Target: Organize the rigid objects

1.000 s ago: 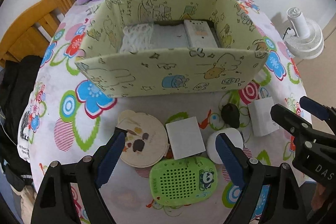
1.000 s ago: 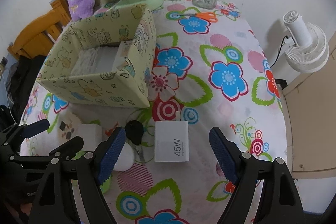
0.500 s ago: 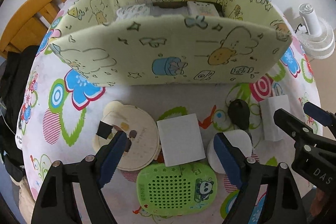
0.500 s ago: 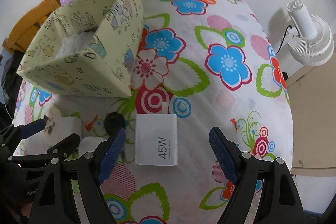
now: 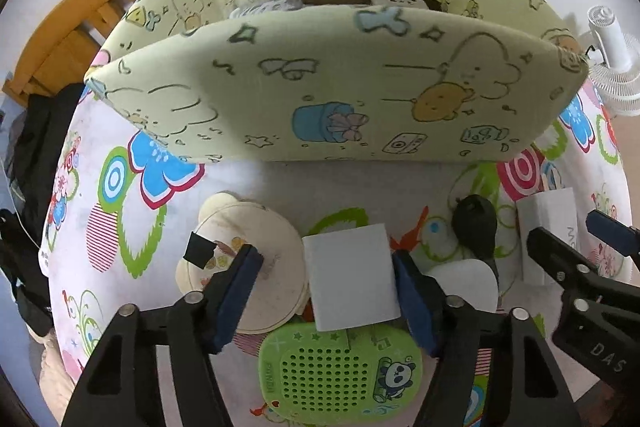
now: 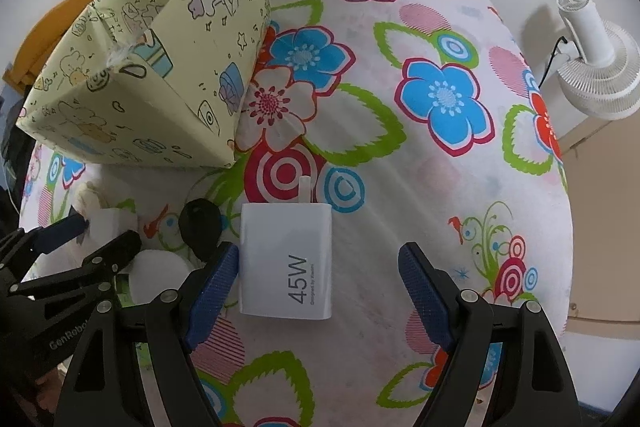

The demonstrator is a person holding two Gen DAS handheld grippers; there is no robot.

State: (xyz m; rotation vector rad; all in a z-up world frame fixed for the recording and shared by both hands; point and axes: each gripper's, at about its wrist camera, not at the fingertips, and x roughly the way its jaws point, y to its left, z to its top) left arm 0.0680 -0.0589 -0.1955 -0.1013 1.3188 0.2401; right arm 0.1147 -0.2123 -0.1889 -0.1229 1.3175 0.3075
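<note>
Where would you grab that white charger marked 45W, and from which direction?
Probably from above, across its two long flat sides. The charger lies flat on the tablecloth, prongs toward the fabric box. The right gripper already straddles it; its open jaws look wide enough.

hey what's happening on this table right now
A person is tidying small items using two handheld grippers. The left gripper is closing around a white square block in front of the yellow fabric box. The right gripper is open over a white 45W charger, not gripping it.
</note>
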